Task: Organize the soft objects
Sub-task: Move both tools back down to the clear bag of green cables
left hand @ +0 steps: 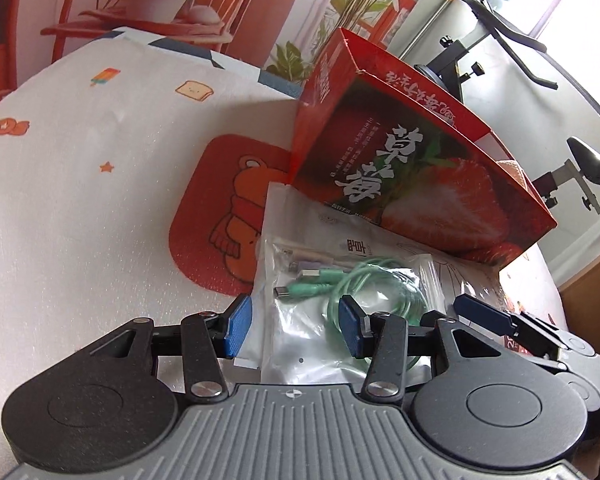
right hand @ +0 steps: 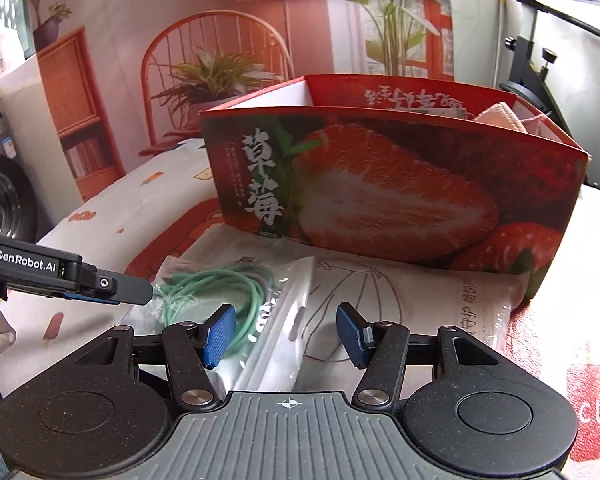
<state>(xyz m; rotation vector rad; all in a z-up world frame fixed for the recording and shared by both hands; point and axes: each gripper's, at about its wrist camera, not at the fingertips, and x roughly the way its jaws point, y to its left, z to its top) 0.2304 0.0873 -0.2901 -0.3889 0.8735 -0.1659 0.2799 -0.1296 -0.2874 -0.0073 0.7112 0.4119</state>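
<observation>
A clear plastic bag of green cables (left hand: 340, 284) lies on a larger flat white printed pouch (left hand: 300, 216), in front of the red strawberry box (left hand: 412, 176). My left gripper (left hand: 296, 330) is open, its blue pads either side of the cable bag's near end. In the right wrist view the cable bag (right hand: 236, 284) lies left of centre on the white pouch (right hand: 412, 300). My right gripper (right hand: 286, 338) is open over the two bags. The box (right hand: 380, 184) holds a pink soft item (right hand: 504, 118).
Everything rests on a white patterned bedsheet (left hand: 80, 184) with a red bear mat (left hand: 228, 208) under the pouch. The right gripper's finger (left hand: 484, 314) shows at the right; the left gripper (right hand: 112, 284) shows in the right wrist view. An exercise bike (left hand: 500, 40) stands behind.
</observation>
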